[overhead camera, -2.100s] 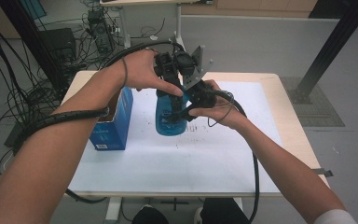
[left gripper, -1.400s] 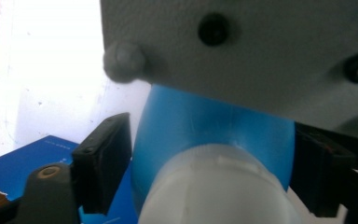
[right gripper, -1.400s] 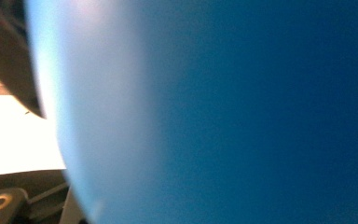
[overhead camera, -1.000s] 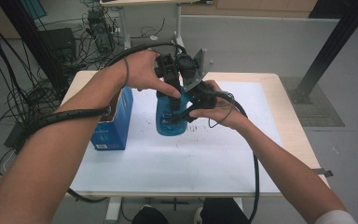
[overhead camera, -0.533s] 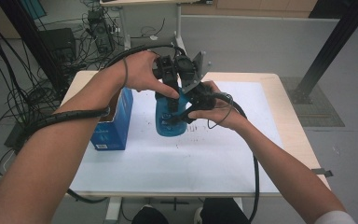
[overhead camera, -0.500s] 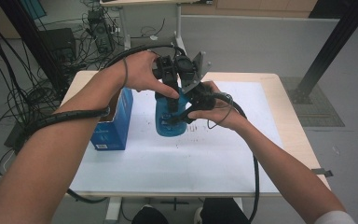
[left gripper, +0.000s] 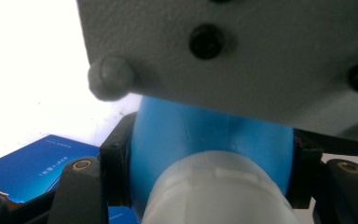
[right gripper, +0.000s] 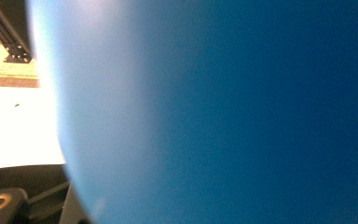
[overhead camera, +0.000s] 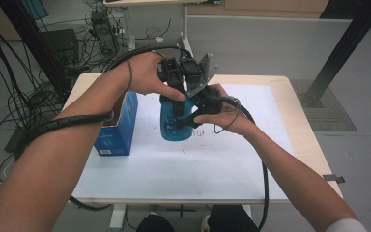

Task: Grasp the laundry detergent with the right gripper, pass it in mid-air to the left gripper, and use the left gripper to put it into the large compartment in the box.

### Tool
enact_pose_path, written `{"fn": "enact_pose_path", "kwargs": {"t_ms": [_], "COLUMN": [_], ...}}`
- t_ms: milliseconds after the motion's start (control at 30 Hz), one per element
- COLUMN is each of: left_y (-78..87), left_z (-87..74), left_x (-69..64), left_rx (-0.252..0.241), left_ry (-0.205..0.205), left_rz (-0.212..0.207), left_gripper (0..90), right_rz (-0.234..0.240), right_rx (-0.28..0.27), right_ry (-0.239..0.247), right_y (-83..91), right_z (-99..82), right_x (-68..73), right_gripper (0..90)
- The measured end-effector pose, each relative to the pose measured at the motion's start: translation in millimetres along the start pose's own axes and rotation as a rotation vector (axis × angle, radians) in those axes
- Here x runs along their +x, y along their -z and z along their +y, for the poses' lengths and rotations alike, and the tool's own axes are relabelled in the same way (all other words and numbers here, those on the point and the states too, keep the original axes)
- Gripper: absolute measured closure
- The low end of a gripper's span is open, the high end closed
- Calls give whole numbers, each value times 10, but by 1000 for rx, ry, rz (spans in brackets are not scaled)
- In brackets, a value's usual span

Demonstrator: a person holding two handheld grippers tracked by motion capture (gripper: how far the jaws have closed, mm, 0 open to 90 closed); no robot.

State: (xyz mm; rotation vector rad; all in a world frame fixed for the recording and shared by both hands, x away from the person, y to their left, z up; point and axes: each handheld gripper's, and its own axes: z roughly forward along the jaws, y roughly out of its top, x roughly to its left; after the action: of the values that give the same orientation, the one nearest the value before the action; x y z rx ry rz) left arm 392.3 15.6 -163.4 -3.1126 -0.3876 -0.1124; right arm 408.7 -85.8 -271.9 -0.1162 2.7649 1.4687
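Note:
A blue bottle (overhead camera: 173,129) stands upright on the white table top (overhead camera: 232,169), near its middle. My left gripper (overhead camera: 176,98) comes down on the bottle from above. In the left gripper view the bottle's blue shoulder (left gripper: 205,133) sits between the black jaws, with its white cap (left gripper: 214,196) closest to the camera. The left gripper (left gripper: 209,156) is shut on the bottle's top. My right gripper (overhead camera: 182,121) reaches in from the right and is shut on the bottle's body. The blue wall of the bottle (right gripper: 242,112) is pressed close to the camera in the right gripper view. The right gripper's grey plate (left gripper: 242,51) hangs over the bottle.
A blue carton (overhead camera: 118,125) stands at the left of the table, close to the bottle; it also lies behind the jaws as the blue carton (left gripper: 32,163). Cables (overhead camera: 24,101) cover the floor at the left. A black post (overhead camera: 340,46) rises at the far right.

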Motion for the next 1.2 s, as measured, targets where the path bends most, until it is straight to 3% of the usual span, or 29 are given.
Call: {"fn": "enact_pose_path", "kwargs": {"t_ms": [767,1200], "left_y": [2,-20], "left_z": [-12,-22], "left_x": [-16,-5], "left_rx": [-1,15], "left_ry": [-8,5], "left_rz": [17,5], "left_gripper": [365,365], "right_rz": [-15,-11], "right_rx": [-1,8], "right_ry": [6,10], "right_y": [-9,-42], "right_z": [12,12], "right_x": [9,7], "right_gripper": [433,431]}}
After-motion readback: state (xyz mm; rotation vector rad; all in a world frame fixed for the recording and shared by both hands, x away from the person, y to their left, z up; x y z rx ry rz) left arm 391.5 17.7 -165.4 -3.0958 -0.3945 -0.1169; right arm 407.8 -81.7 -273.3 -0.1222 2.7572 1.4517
